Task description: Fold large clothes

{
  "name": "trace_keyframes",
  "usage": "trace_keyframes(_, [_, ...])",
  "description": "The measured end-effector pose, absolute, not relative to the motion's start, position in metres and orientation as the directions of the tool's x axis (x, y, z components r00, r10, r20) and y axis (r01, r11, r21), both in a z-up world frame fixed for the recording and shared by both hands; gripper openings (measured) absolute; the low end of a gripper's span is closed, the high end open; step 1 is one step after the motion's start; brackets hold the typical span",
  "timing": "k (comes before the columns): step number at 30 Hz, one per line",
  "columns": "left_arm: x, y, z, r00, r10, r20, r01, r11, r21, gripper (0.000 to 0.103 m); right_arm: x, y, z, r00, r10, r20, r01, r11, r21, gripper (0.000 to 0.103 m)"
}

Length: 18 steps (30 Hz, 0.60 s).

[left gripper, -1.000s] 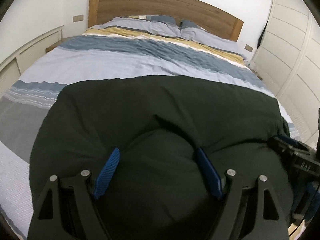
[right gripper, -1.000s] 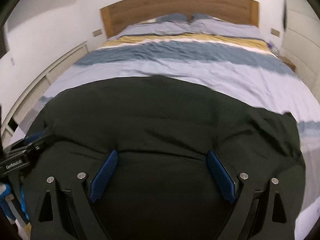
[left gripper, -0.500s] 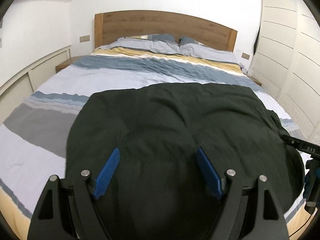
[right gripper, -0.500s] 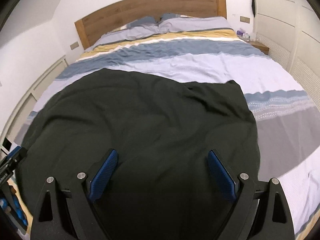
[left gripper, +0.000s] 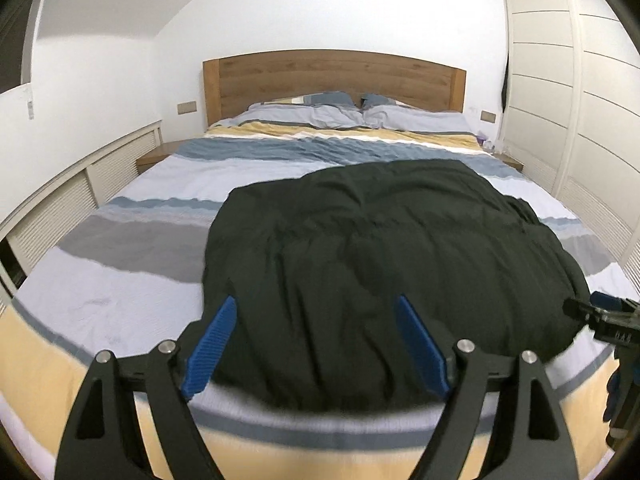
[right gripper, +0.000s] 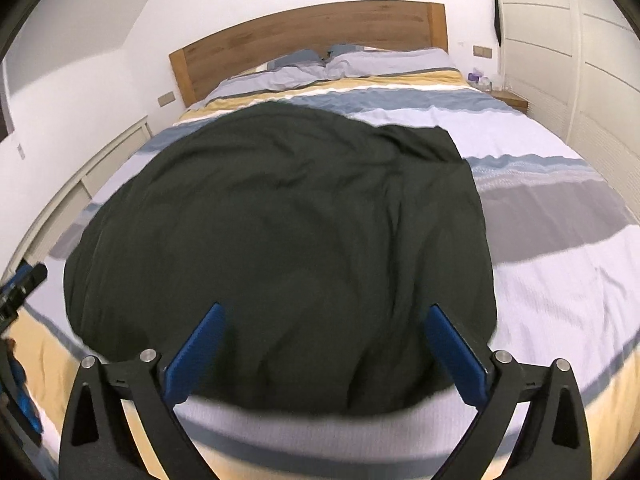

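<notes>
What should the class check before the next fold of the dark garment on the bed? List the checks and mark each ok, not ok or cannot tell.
1. Dark garment lies wholly on the bed, none hanging over the near edge: ok.
2. Garment lies flat: not ok, it shows wrinkles and puffed areas.
3. Left gripper is free of cloth: ok, nothing pinched between its blue pads.
4. Right gripper is free of cloth: ok, jaws are opening with nothing gripped.
5. Bed beside the garment is free of other items: ok, only striped bedding and pillows at the headboard.
6. Which part of the garment faces the near edge: cannot tell.
</notes>
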State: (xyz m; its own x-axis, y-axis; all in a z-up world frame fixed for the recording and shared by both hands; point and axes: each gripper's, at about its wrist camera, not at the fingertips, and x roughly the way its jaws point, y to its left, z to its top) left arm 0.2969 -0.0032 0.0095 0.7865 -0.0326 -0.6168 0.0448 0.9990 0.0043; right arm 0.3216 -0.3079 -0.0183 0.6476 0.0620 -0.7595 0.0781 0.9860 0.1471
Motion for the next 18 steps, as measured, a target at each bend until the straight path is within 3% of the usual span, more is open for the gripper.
trace_keyframes(10, [0.227,0.004,0.021,0.787,-0.016,-0.616,0.020,1.000,-0.001,0.083,0.241,-0.285,-0.016,0.648,0.038,-0.761,0.061,0.993,0.102,0.102])
trace_keyframes(18, [0.181,0.000,0.036,0.795,0.021,-0.606,0.001,0.999,0.036,0.083,0.197,-0.285,0.008,0.676,0.040,-0.736,0.099,0.984,0.145,0.102])
